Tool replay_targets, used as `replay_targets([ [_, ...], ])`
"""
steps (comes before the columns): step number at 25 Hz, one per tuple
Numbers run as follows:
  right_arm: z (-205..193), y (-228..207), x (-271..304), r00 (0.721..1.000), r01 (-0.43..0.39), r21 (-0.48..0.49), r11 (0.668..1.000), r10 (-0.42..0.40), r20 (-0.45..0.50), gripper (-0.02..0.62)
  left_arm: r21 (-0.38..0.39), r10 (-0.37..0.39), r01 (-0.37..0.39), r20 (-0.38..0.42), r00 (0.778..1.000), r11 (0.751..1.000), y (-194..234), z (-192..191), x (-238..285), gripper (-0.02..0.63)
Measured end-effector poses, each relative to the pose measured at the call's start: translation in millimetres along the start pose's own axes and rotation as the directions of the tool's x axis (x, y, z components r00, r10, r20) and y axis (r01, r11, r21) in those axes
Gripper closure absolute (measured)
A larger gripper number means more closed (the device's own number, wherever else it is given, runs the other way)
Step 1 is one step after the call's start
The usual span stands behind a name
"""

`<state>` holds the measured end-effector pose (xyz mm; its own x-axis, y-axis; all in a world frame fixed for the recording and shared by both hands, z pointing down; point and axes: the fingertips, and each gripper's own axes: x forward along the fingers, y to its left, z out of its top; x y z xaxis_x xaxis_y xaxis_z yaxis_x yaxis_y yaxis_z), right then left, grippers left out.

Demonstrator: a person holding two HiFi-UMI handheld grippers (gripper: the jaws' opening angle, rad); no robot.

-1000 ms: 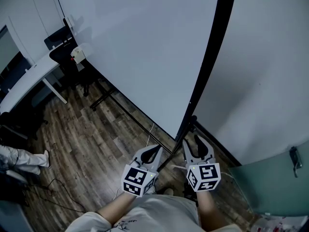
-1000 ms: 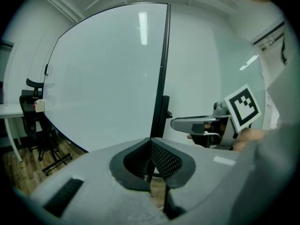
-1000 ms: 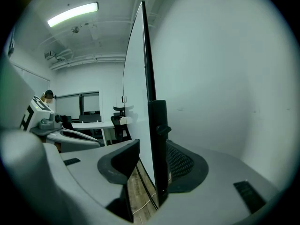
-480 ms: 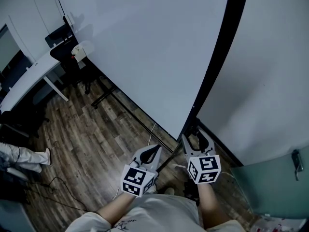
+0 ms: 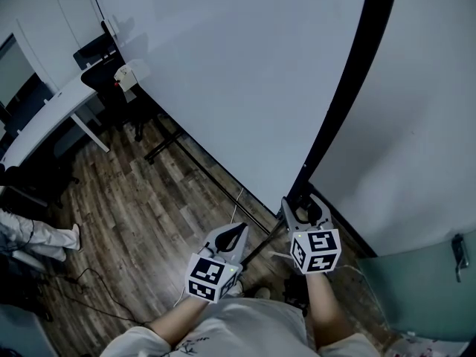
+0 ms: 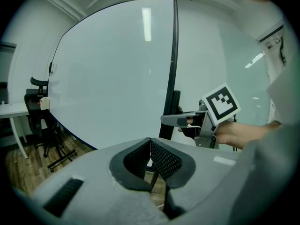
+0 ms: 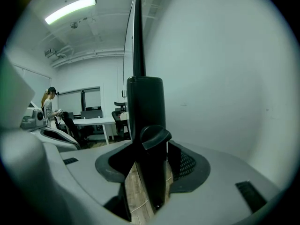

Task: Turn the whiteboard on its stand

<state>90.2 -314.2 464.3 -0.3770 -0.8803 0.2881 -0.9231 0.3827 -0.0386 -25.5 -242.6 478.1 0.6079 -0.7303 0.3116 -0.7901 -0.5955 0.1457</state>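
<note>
The big whiteboard [image 5: 223, 73] stands on its stand with a black side post [image 5: 349, 103] at its right edge. My right gripper [image 5: 306, 208] is at the foot of that post. In the right gripper view the post [image 7: 145, 111] and its black knob [image 7: 154, 137] stand between the jaws, which are spread wide, and a gap shows beside the right pad. My left gripper [image 5: 232, 236] hovers lower left of the post, shut on nothing; its pads [image 6: 150, 142] meet at the tip. The left gripper view shows the board [image 6: 112, 78] and the right gripper [image 6: 168, 120] by the post.
The stand's foot bar [image 5: 193, 166] runs along the wood floor under the board. A white desk [image 5: 44, 121] and a black office chair [image 5: 100, 69] stand at the far left. Someone's legs [image 5: 37, 236] and a floor cable [image 5: 89, 288] lie left. A teal panel [image 5: 424, 288] is at right.
My right gripper has moved forward, closer to the foot of the post, and the board's black edge now sits farther right in the head view. The left gripper has stayed put.
</note>
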Motion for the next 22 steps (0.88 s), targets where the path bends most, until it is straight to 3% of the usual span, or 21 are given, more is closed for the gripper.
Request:
replay_targets([
  [22,-2.7,-1.9,-15.4,1.000,0.022,-0.001,1.000,-0.022,-0.007,0.413,-0.005,0.011,-0.011,0.001,1.000,1.000,-3.9,1.8,-6.0,0.595],
])
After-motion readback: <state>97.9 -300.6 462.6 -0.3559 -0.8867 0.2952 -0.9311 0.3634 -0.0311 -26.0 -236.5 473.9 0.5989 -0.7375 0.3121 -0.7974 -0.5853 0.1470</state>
